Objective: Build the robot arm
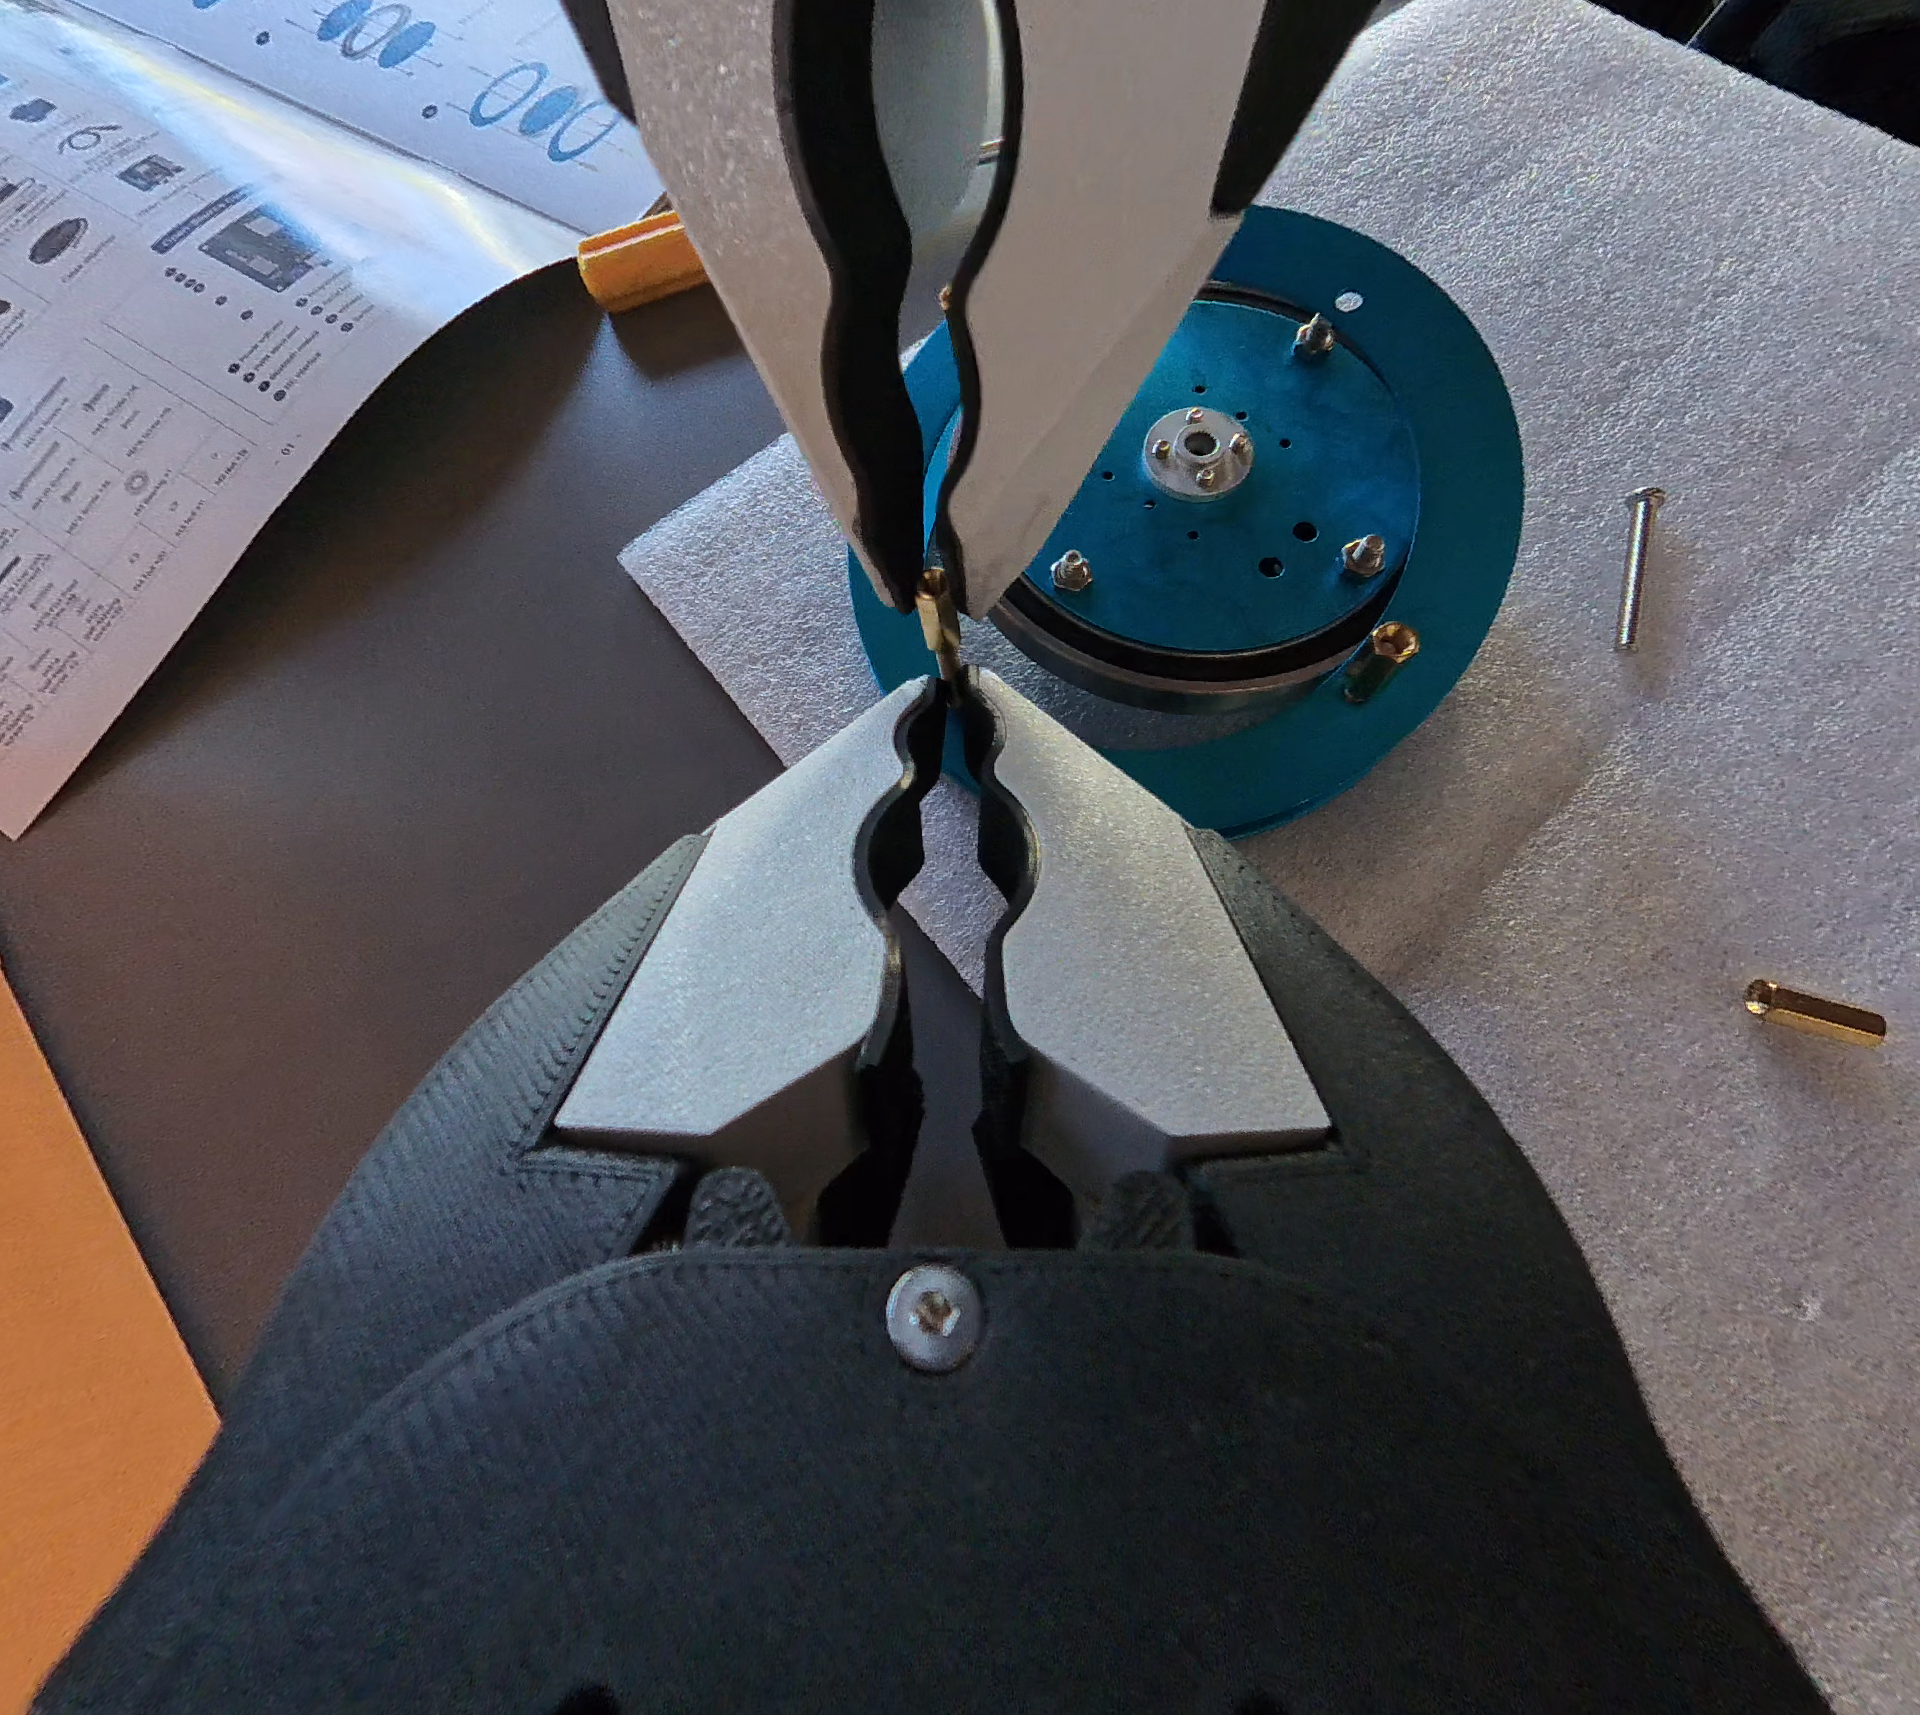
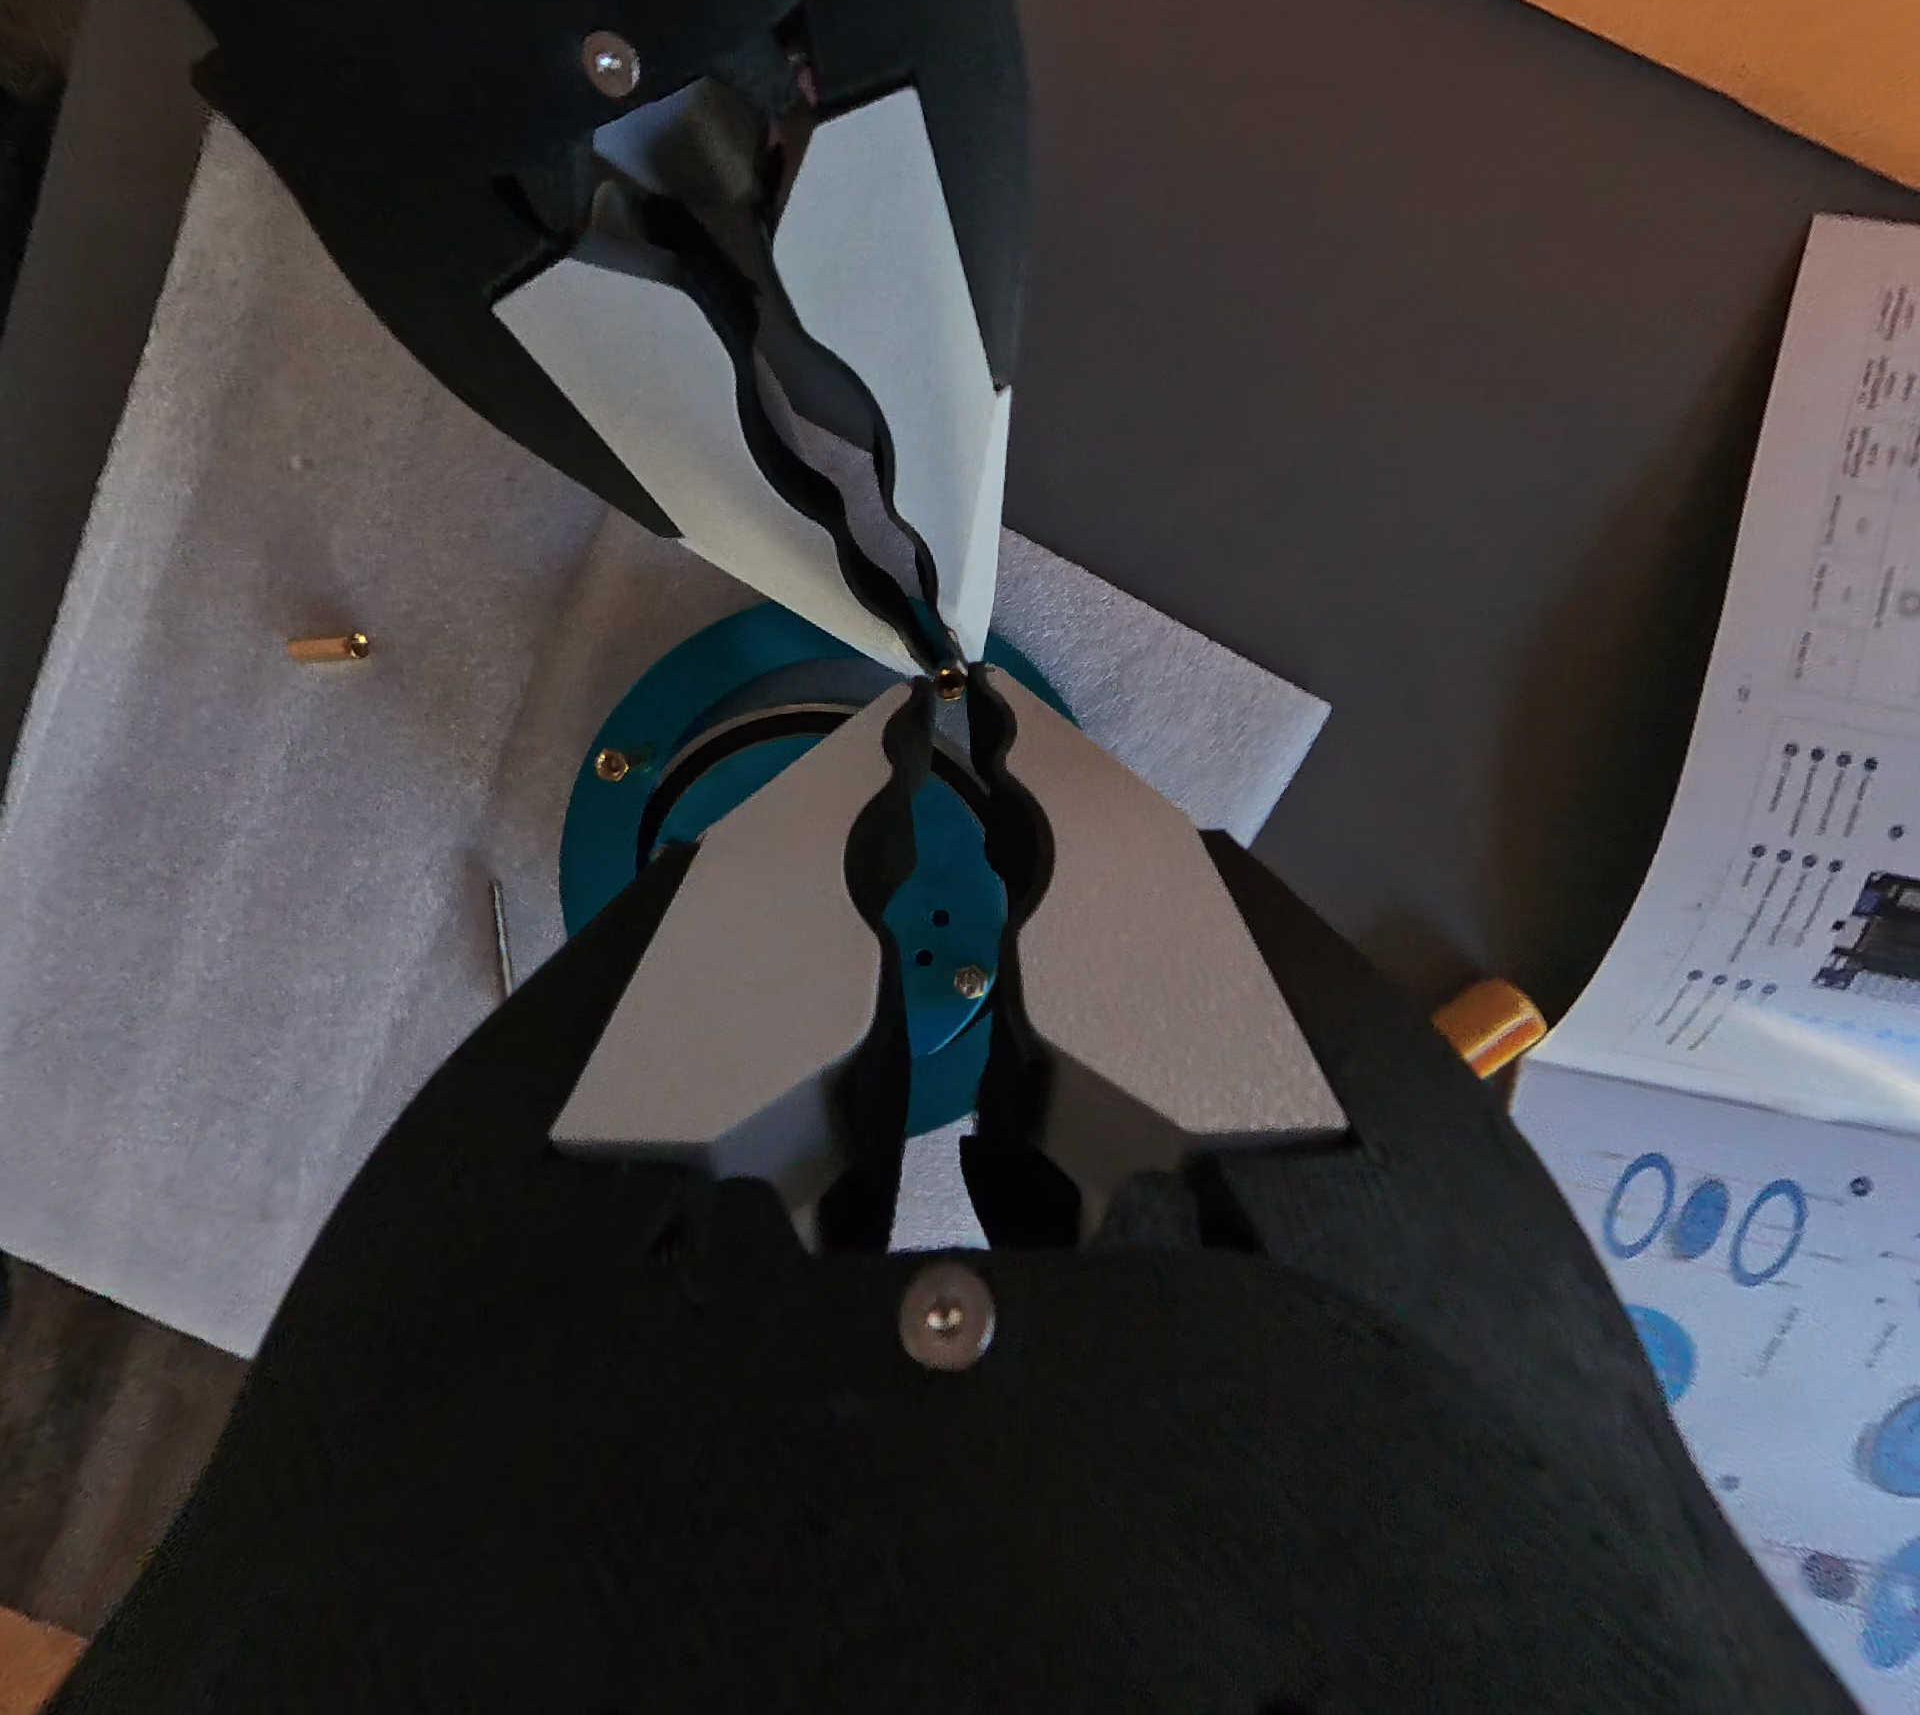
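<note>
**Left wrist view.** One blue disc assembly (image 1: 1455, 522) is resting on one white foam sheet (image 1: 1558, 211), which is lying on the dark counter (image 1: 416, 678). Three brass standoffs are showing. One loose standoff (image 1: 1813, 1013) is lying on the foam well apart from the disc. One mounted standoff (image 1: 1382, 655) is standing on the disc's outer flange. One held standoff (image 1: 937, 621) is hanging over the flange's edge. One silver screw (image 1: 1636, 569) is lying on the foam just beside the disc. Three capped nuts are sitting on the disc's inner plate around one silver hub (image 1: 1197, 450). One open booklet (image 1: 260, 211) and one yellow block (image 1: 634, 268) are lying on the counter beyond the disc's far edge. The left gripper (image 1: 953, 691) is nearly pressed together, its tips pinching the thin lower end of the held standoff. The right gripper (image 1: 932, 590) is coming in from the opposite side, equally narrow, and is pinching the standoff's thicker upper end.

**Right wrist view.** The same three standoffs are appearing: held (image 2: 948, 680), mounted (image 2: 613, 763) and loose (image 2: 327, 647). Only a sliver of the screw (image 2: 502, 933) is showing beside the disc (image 2: 592, 844). The right gripper (image 2: 950, 689) is closing tip to tip with the left gripper (image 2: 951, 652). The held standoff is showing end-on between them, above the disc's rim.
</note>
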Motion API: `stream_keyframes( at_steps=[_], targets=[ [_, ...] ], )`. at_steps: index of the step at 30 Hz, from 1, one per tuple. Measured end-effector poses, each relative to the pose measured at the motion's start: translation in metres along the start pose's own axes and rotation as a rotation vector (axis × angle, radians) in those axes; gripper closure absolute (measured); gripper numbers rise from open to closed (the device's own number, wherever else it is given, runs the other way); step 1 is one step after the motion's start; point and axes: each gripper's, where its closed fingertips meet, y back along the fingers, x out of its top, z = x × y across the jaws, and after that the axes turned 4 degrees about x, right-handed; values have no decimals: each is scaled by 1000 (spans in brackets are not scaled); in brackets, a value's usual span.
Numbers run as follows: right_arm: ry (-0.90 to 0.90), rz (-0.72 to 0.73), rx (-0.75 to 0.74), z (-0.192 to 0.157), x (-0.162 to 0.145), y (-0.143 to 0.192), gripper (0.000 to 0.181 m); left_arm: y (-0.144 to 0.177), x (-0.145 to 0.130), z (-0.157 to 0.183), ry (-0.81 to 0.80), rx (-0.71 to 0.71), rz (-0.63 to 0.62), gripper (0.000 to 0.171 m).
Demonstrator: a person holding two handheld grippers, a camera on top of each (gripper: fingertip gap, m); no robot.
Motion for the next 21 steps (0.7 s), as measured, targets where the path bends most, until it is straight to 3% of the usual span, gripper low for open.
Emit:
stream_keyframes(
  at_steps=[7,13,17,19,21],
  targets=[
    [-329,79,-116,1,-1,0,176,0,0,0,-12,11,-2,170],
    [-282,84,-160,6,-3,-7,167,0,0,-1,-12,16,2,170],
    [-276,115,-125,4,1,-8,176,2,1,-4,-6,35,9,170],
    [-268,146,-121,4,1,-6,176,9,0,-11,42,51,27,154],
    [-238,209,-132,5,2,-2,176,22,4,-22,160,46,94,152]
  ],
)
